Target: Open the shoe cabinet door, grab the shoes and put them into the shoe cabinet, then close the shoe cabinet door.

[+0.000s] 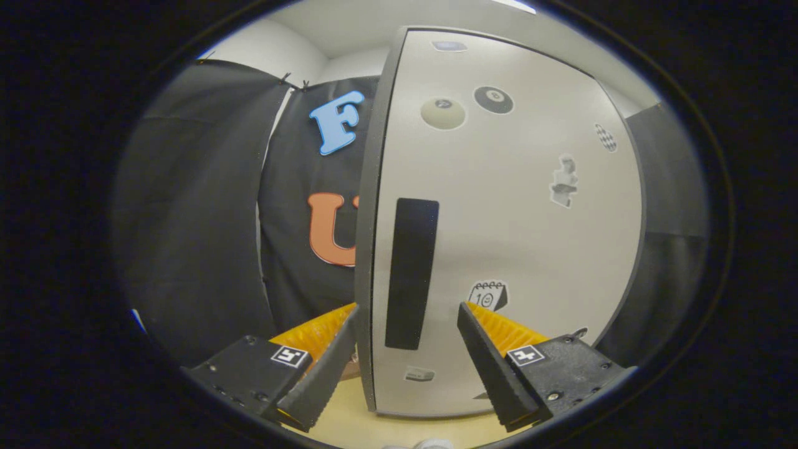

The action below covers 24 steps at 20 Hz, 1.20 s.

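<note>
Stickers [494, 100] dot the pale door [511, 237], with black cloth [187, 218] hanging beside it. The gripper [408, 321] is spread wide, its fingers straddling the door's left edge. The dark vertical handle [411, 273] lies between and just beyond the fingertips, untouched.

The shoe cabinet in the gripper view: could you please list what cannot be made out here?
- Cabinet interior: hidden behind the cabinet door, so any shoes inside cannot be seen.
- Stickers on the door: too small and fisheye-warped to identify with certainty.
- Contact: the open gripper straddles the door's free edge beside the dark handle; whether a finger touches the door cannot be told.
</note>
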{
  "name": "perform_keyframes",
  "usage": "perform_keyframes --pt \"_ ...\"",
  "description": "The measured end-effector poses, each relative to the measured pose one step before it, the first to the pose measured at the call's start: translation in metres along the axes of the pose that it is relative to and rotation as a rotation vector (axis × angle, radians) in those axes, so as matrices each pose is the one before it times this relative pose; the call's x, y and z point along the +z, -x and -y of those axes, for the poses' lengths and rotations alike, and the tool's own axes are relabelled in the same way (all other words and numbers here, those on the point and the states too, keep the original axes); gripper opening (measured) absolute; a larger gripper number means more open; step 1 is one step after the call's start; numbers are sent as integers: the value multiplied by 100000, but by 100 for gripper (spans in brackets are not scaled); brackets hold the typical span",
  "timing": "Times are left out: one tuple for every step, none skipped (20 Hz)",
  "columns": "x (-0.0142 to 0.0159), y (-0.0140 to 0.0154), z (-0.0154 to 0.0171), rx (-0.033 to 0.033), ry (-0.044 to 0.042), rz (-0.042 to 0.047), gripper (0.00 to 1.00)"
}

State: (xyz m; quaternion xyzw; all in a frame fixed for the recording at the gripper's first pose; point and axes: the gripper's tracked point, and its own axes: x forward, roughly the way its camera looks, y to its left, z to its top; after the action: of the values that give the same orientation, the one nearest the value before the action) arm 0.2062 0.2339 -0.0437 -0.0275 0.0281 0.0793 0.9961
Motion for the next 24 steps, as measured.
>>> perform_keyframes --pt "-174 -403 -192 -289 -769 -921 100" --pt "-208 -546 -117 -97 -1226 -1093 99" --pt "-190 -375 100 -280 -706 -1052 98" --pt "-90 -337 76 -410 -774 -842 96" --pt "-187 -249 159 -830 -733 -891 94" --pt "231 -52 59 -849 -831 1059 93" --pt "-85 -198 194 -1483 249 -718 90" --pt "37 86 28 -1464 164 20 88" --pt "-7 -184 159 -1262 249 -248 85" --pt "-92 103 212 -1248 -130 -776 82" --pt "167 -5 229 -1470 -794 257 77" --pt "-124 57 -128 693 -1608 -606 70" --pt "-52 -25 -329 1964 -1542 -815 64" --pt "-250 134 -493 2758 -1602 -946 57" --pt "-93 -160 298 -663 -1708 388 50" --pt "91 165 -103 649 -274 -563 44" --pt "8 124 37 832 750 -815 37" --pt "-117 221 11 682 -301 -1009 37" --pt "-5 194 33 589 -461 -351 35" --pt "-93 -42 6 611 -94 -616 34" --pt "11 287 57 781 -325 -103 32" --pt "-103 279 -77 938 148 -407 31" --pt "10 487 31 829 740 -170 30" --pt "-211 436 -123 949 442 -223 30"
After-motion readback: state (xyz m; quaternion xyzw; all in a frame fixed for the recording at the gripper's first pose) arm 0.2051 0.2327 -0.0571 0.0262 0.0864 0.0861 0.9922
